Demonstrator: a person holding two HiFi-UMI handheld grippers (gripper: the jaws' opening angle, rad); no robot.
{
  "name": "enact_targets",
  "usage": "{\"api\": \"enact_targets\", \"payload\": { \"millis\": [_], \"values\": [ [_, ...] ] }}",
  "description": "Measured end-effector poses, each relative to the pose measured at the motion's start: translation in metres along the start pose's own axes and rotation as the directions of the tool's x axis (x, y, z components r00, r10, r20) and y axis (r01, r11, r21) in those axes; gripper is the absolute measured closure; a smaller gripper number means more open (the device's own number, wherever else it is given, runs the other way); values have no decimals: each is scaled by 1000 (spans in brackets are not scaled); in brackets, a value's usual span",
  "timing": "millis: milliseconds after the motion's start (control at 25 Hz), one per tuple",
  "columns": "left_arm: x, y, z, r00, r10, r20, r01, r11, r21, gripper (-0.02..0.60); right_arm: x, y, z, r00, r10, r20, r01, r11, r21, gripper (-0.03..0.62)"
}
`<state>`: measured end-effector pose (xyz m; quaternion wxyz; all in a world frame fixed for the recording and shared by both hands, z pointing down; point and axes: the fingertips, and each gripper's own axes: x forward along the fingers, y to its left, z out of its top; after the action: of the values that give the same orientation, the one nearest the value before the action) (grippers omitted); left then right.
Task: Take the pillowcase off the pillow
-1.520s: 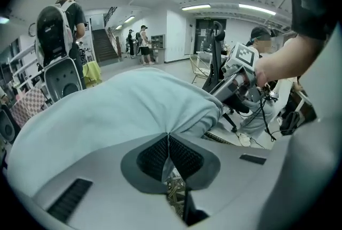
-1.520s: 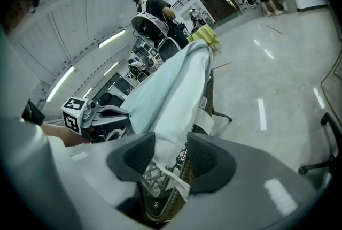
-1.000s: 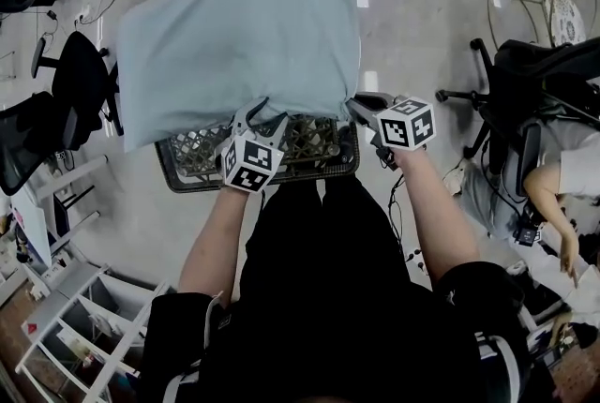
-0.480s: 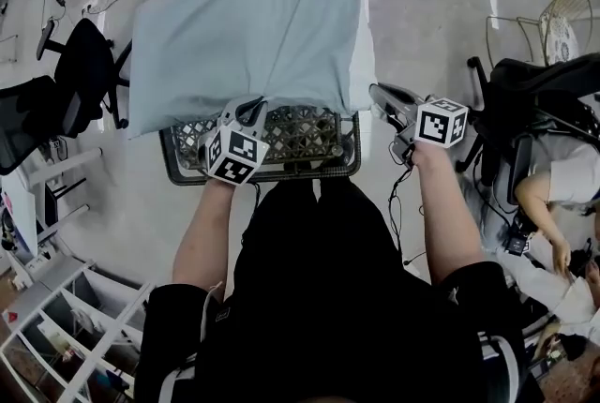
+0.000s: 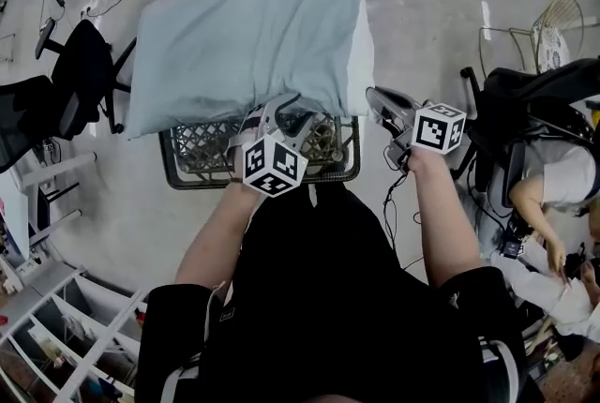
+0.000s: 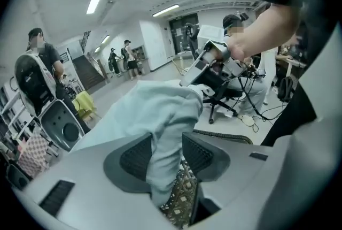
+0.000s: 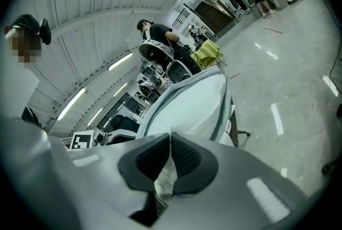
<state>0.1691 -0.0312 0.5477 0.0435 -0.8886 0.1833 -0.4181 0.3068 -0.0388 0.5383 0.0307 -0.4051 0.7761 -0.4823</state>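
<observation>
- Shifted left gripper [image 6: 163,151] up and to the right along the near edge of the pillowcase [image 5: 244,54] since a second ago. Carried right gripper [image 7: 170,156] outward to the right, baring more of the pillow's [image 5: 363,54] white end.
- Left jaws just been opening, now spread, with a thick fold of pale blue cloth standing loose between the pads [image 6: 136,156]. Probably let go in order to take a fresh bite of the case.
- Right jaws pressed together on pale cloth at the near white corner, seemingly the pillow itself. Serves as an anchor, so that pulling on the case slides it off and does not drag everything along.
- Pillow laid across a black lattice basket [image 5: 187,162] on the floor, which keeps it raised within reach.
- Still mostly inside the case, with only the right end showing, so judged early in the task.
- Next: re-pinch blue cloth only, then draw it leftward, away from the anchored corner.
</observation>
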Motion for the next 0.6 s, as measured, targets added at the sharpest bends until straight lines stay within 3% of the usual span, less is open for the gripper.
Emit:
{"api": "enact_targets", "payload": {
  "millis": [200, 360, 480, 600],
  "values": [
    [17, 2, 1, 1000, -3, -10, 3, 1000, -4, 422, -4, 10, -1, 1000, -18, 11, 18, 1000, -19, 579],
    [13, 1, -9, 998, -37, -48, 39, 999, 24, 546, -13, 1, 2, 997, -51, 57, 51, 999, 7, 579],
    [3, 20, -51, 987, 15, -158, -13, 1000, 16, 578, -20, -7, 11, 991, -64, 114, 57, 997, 60, 580],
    [-22, 45, -112, 969, 40, -244, -59, 996, -69, 577, -30, -21, 17, 988, -86, 128, 77, 994, 80, 580]
  ]
}}
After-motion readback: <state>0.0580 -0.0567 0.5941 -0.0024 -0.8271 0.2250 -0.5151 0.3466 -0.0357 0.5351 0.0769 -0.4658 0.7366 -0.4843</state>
